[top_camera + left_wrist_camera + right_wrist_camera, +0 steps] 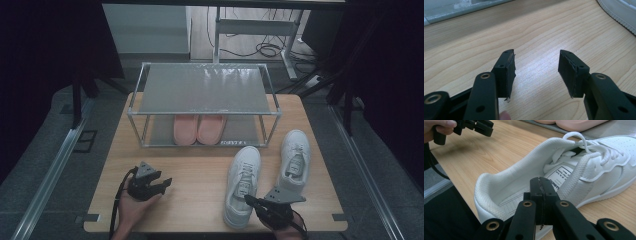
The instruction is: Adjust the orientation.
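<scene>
- The tabletop (200, 175) lies bare between the left gripper (162, 184) and the near white sneaker (243, 185); a hand could cross there unhindered.
- In the left gripper view, bare wood shows between and ahead of the parted jaws.
- The right gripper (250, 201) sits at the near sneaker's heel, jaws closed over the shoe opening; collar and laces (584, 145) crowd its front.
- The far white sneaker (296, 159) stands just beside the near one, leaving a narrow gap.
- The metal rack (202, 102) blocks the tabletop's rear; its top shelf is bare.
- The pink slippers (199, 128) take the middle of the lower shelf; the space either side looks free, though dim.
</scene>
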### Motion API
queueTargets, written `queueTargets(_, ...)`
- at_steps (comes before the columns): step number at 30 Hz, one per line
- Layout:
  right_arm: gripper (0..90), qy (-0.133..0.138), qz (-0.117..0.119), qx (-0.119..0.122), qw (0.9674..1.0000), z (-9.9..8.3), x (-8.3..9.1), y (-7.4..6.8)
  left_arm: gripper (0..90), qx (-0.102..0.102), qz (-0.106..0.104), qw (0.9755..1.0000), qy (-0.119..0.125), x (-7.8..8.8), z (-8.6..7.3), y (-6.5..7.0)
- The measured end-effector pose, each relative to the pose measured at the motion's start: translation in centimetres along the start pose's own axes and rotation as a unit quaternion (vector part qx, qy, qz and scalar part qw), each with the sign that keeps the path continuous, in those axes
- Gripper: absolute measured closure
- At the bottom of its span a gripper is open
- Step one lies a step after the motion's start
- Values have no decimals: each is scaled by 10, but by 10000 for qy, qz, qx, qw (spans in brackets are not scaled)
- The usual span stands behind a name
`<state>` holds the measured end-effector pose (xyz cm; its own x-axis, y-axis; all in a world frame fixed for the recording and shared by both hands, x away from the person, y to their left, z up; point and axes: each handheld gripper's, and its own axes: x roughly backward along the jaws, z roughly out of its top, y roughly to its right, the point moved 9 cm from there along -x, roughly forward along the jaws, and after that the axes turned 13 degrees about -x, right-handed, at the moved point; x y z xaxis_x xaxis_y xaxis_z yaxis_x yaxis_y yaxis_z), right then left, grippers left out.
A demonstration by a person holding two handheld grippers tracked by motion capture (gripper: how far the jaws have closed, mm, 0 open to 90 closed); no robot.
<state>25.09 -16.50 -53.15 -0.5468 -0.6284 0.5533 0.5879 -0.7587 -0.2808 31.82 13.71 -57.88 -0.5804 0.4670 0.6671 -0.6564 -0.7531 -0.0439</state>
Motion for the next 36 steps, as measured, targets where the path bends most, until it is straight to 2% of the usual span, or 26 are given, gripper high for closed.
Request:
queueTargets(2,900,-18,-18,57,10000,0,1,0,482,3,-7,10000,12,0,0,0)
queueTargets(7,900,-46,52,29,10000,0,4,3,482,-9,-5,10000,-11,-1,0,1)
queueTargets(30,900,66,-374,-252,9990,4,30,59,482,26,25,10000,-64,-3,-3,-3)
queueTargets(36,900,179,-410,-202,9988,11,36,58,482,16,15,10000,-47,-3,-2,-2)
